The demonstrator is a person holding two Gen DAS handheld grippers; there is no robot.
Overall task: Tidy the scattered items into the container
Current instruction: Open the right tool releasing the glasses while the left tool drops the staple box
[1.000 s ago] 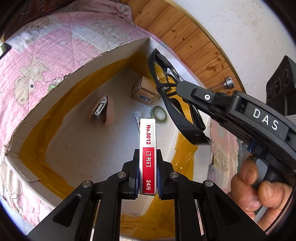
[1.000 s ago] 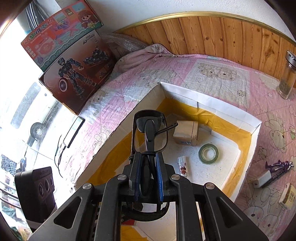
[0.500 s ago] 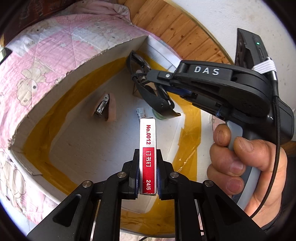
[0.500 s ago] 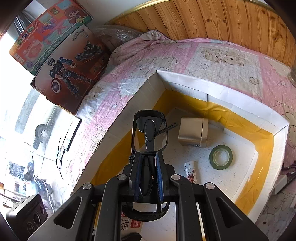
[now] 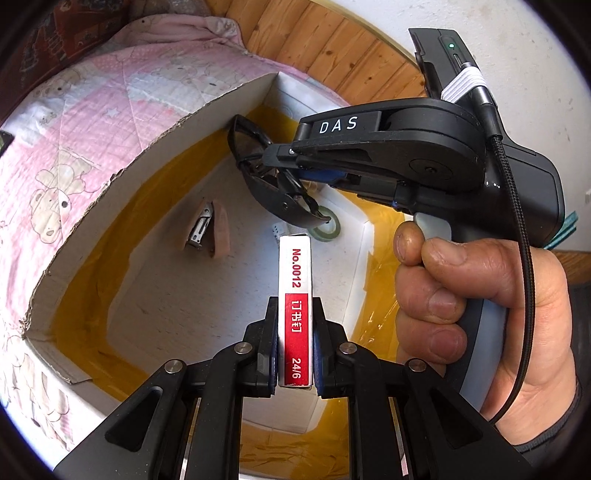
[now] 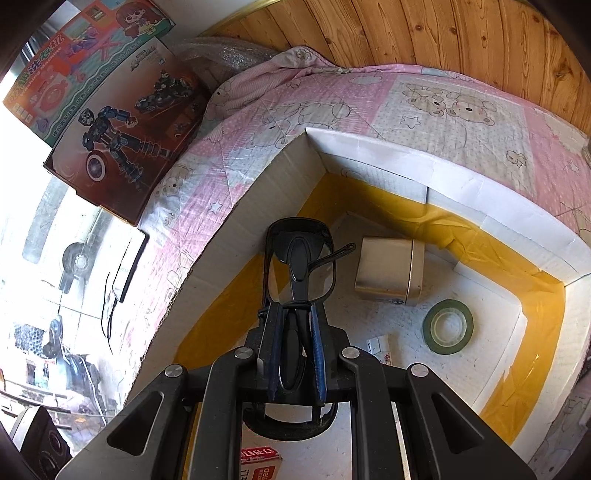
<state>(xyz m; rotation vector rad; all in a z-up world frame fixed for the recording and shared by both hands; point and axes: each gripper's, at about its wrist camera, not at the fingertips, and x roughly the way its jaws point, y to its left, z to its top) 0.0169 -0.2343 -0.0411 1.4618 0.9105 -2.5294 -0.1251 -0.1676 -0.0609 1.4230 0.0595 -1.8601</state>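
Note:
My left gripper (image 5: 294,363) is shut on a red and white staple box (image 5: 295,302), held upright over the white cardboard box (image 5: 122,173) with yellow tape along its inner edges. My right gripper (image 6: 293,354) is shut on folded black glasses (image 6: 301,266), low over the same cardboard box (image 6: 454,188). In the left wrist view those glasses (image 5: 273,192) hang from the right gripper (image 5: 288,173), which a hand (image 5: 461,306) holds. On the box floor lie a beige case (image 6: 389,271), a green tape roll (image 6: 447,326), a small printed box (image 6: 380,350) and a pink stapler (image 5: 208,232).
The cardboard box rests on a pink bear-print quilt (image 6: 424,107) against a wooden wall (image 6: 443,33). Two toy boxes (image 6: 110,96) lean at the far left in the right wrist view. A dark flat phone-like thing (image 6: 129,266) lies on the quilt's left edge.
My right gripper has sunk toward the box floor with the glasses and come closer to the left gripper. The left gripper has stayed put with the staple box, rolling slightly.

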